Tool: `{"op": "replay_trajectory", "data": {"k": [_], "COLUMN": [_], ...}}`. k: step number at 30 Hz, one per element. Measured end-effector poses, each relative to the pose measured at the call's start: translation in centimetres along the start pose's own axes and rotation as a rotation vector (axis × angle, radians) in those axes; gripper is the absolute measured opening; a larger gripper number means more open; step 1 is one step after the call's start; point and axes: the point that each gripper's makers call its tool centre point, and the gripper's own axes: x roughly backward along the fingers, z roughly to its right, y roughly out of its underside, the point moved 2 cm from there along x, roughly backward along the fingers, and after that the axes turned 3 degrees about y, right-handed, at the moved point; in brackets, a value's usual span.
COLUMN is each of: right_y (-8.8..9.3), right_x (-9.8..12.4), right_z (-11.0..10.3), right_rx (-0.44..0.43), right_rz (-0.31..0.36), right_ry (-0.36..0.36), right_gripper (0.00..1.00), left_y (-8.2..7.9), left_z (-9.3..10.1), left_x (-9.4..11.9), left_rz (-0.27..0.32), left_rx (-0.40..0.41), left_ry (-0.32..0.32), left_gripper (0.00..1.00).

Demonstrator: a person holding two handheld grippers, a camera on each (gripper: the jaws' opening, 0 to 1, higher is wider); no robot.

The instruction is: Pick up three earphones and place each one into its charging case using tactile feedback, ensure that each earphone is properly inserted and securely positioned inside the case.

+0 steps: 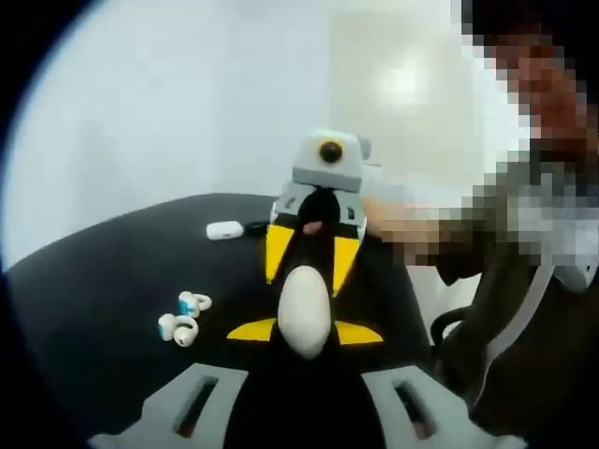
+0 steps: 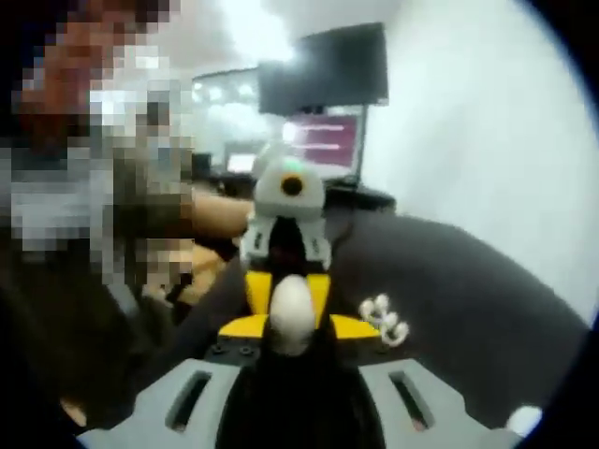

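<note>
The left gripper's [image 1: 306, 330] yellow fingertips [image 1: 253, 329] press on either side of the near end of a white charging case [image 1: 304, 309]. It hangs in the air above the black table [image 1: 103, 281], and the lid looks closed. The right gripper [image 2: 298, 325] faces it and looks clamped on the far end of the same case.

Below and to one side, loose earphones [image 1: 184, 318] lie in a small cluster on the open middle of the table, none of them in a case. Farther off, a second white case [image 1: 225, 230] sits near the table's far edge. A person sits behind it, and in the right gripper view a monitor [image 2: 323, 70] stands beyond.

The main risk is the smooth, rounded shell. If the two grips pull unevenly, it could squirt out and drop among the earphones. Squeezing across the lid seam would also hold the case closed.
</note>
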Motion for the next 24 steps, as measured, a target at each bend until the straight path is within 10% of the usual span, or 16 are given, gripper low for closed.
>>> {"op": "replay_trajectory", "data": {"k": [9,24], "right_y": [0.9,0.7], "right_x": [-1.6,-1.6], "right_z": [-1.2,-0.4], "right_rx": [-0.021,-0.654], "right_rz": [-0.046,-0.010], "right_ry": [-0.058,-0.146], "right_gripper": [0.22,0.22], "left_y": [-0.1,-0.1], "left_z": [0.4,0.4], "left_x": [-0.2,0.1], "left_rz": [0.010,-0.018], "left_rx": [-0.042,-0.136], "left_ry": [-0.012,-0.027], "left_gripper": [0.18,0.17]}}
